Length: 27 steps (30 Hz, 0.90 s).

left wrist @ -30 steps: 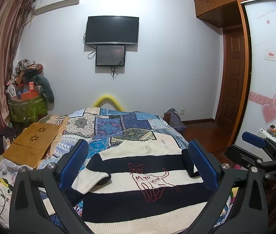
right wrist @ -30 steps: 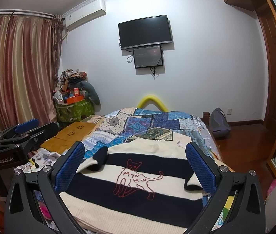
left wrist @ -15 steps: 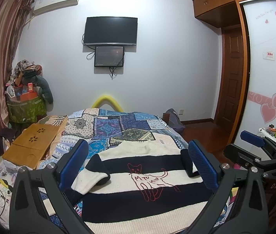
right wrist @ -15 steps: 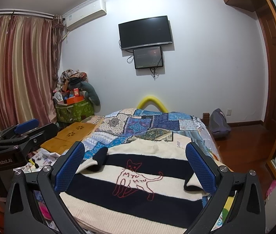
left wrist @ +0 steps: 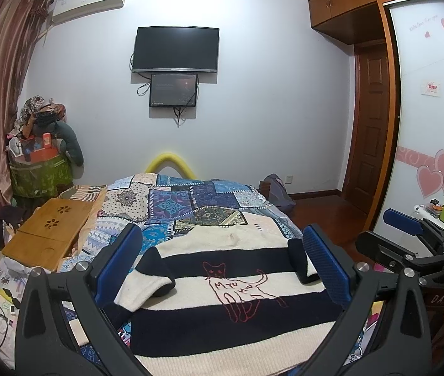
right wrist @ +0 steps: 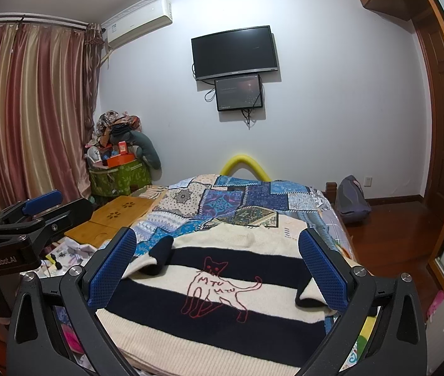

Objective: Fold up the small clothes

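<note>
One green bag [left wrist: 41,177] heaped with clutter [left wrist: 38,128]

Both wrist cams sit low at bed foot, facing the TV [left wrist: 175,49] wall; each sees the other rig (shared: sweater [right wrist: 222,285], quilt [left wrist: 190,200]).

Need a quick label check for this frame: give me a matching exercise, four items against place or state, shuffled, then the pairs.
Items:
1. striped sweater
2. wooden lap tray
3. yellow foam tube
4. left claw

Place or state:
A. open, holding nothing
B. arched at the far end of the bed
C. flat on the quilt, sleeves folded in
D. on the bed's left side, beside the quilt

Pairs: 1-C, 2-D, 3-B, 4-A
</note>
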Tool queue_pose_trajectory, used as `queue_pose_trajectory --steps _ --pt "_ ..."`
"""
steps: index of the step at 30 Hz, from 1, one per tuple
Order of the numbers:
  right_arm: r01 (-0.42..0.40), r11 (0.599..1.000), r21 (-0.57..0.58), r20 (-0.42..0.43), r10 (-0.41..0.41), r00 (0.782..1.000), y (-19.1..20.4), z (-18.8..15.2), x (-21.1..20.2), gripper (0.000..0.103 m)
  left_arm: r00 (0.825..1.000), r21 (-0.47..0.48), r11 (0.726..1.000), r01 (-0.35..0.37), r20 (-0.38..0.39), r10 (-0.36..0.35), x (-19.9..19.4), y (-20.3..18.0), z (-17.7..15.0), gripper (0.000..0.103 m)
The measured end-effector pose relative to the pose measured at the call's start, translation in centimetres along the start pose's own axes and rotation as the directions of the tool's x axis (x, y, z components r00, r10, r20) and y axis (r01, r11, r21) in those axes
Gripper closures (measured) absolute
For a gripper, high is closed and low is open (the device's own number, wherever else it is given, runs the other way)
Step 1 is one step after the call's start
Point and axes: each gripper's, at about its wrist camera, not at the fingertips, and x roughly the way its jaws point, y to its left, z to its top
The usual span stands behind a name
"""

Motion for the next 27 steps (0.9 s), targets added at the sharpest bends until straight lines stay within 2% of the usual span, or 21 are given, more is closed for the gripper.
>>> queue_pose_trajectory --steps 27 --pt "0.001 1.0 -0.007 -0.017 -0.001 1.0 0.2 -0.2 0.7 0.0 1.0 -0.021 1.0 0.001 -0.02 -0.001 1.1 0.8 -0.1 0.0"
